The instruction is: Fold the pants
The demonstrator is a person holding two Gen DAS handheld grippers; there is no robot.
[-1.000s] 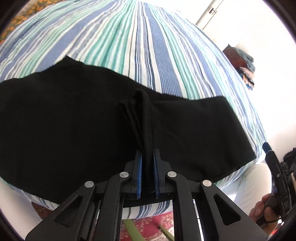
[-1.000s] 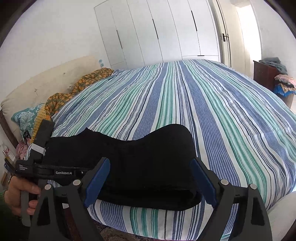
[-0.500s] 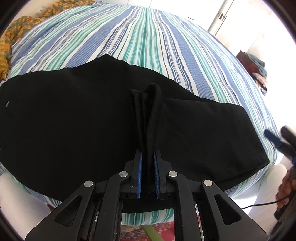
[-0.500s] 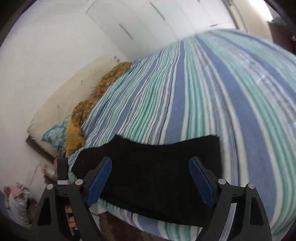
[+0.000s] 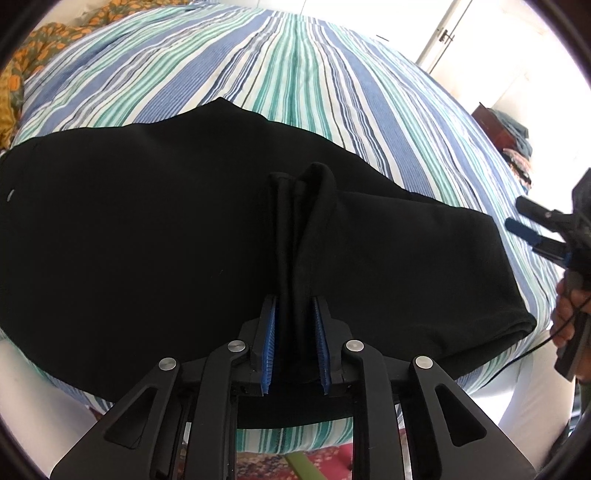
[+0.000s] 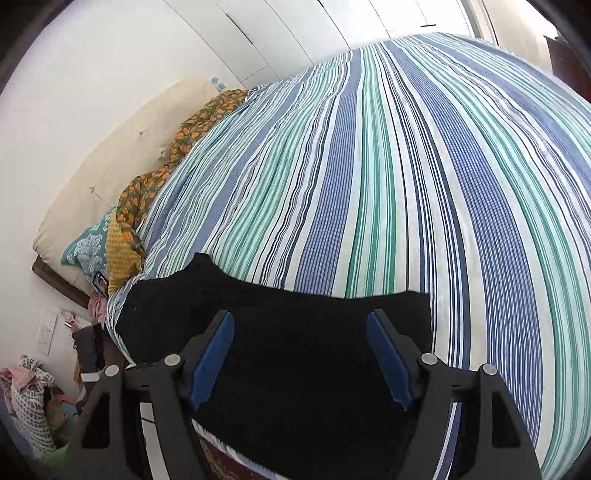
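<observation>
Black pants [image 5: 147,240] lie spread across the near edge of a striped bed [image 5: 295,74]. My left gripper [image 5: 293,314] is shut on a bunched ridge of the pants' near edge, lifted slightly off the bed. My right gripper [image 6: 301,332] is open and empty, hovering above the right end of the pants [image 6: 295,350]; it also shows at the right edge of the left wrist view [image 5: 535,236], held by a hand.
The blue, green and white striped bed cover [image 6: 406,166] stretches far behind the pants. Orange patterned cloth [image 6: 177,147] and pillows [image 6: 92,243] lie at the left headboard end. White wardrobe doors [image 6: 332,26] stand behind. A dresser with clothes [image 5: 509,136] stands at right.
My left gripper's jaws have spread a little around the bunched fabric. My right gripper tilted and moved over the pants' right end, staying open.
</observation>
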